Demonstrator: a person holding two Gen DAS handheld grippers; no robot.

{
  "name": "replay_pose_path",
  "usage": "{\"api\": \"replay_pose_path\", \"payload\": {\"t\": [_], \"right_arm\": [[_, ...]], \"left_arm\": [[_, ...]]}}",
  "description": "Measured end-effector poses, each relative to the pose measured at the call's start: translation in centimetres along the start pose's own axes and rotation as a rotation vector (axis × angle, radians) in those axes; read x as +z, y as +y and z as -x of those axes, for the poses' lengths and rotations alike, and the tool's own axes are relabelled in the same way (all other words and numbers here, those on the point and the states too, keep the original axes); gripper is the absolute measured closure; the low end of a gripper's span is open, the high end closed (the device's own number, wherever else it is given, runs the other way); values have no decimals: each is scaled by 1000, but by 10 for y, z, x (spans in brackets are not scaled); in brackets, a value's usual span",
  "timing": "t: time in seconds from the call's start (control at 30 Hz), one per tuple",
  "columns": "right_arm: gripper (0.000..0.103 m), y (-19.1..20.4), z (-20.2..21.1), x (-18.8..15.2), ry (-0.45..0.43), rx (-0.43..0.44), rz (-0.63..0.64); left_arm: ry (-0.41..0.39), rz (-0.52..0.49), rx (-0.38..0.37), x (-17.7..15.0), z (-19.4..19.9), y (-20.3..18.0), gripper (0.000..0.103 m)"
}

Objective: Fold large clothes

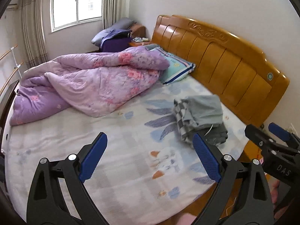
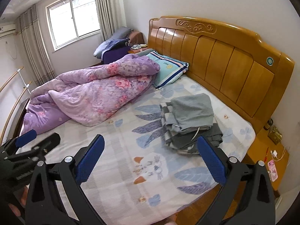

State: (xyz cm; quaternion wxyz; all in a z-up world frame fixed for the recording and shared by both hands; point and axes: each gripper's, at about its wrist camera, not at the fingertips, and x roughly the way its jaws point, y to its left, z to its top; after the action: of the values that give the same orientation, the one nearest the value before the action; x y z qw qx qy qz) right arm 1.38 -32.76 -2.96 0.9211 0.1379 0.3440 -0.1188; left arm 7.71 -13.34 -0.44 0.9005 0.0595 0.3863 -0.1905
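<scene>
While both grippers gape, left gripper (image 1: 150,157), right gripper (image 2: 151,159), clothes pile (image 2: 189,121) ahead-right on bed sheet (image 2: 121,150).

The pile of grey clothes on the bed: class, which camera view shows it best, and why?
The right wrist view. There the pile of grey clothes lies nearly whole, only its near corner behind a blue fingertip. In the left wrist view the pile sits further right and its near edge is cut by a fingertip.

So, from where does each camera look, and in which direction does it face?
Left wrist: on the left gripper, open above the bed, facing the headboard; the right gripper shows at its right edge.
Right wrist: on the right gripper, open, facing likewise; the left gripper enters at left.
Both share the clothes pile, purple quilt and window.
</scene>
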Motion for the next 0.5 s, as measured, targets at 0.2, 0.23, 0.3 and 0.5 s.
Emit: {"api": "replay_pose_path", "payload": {"t": [0.2,0.23,0.3,0.5], "right_arm": [[8,28,3,-15,6,-26,42],[8,31,3,-18,10,-29,46],[8,37,1,-22,20,-36,59],[8,44,-6,-26,44,-39,54]], "left_arm": [[19,42,23,-22,8,26,10],[19,44,22,-24,8,28,10],[22,47,16,-29,10,33,10],[-1,42,1,-31,15,40,10]]}}
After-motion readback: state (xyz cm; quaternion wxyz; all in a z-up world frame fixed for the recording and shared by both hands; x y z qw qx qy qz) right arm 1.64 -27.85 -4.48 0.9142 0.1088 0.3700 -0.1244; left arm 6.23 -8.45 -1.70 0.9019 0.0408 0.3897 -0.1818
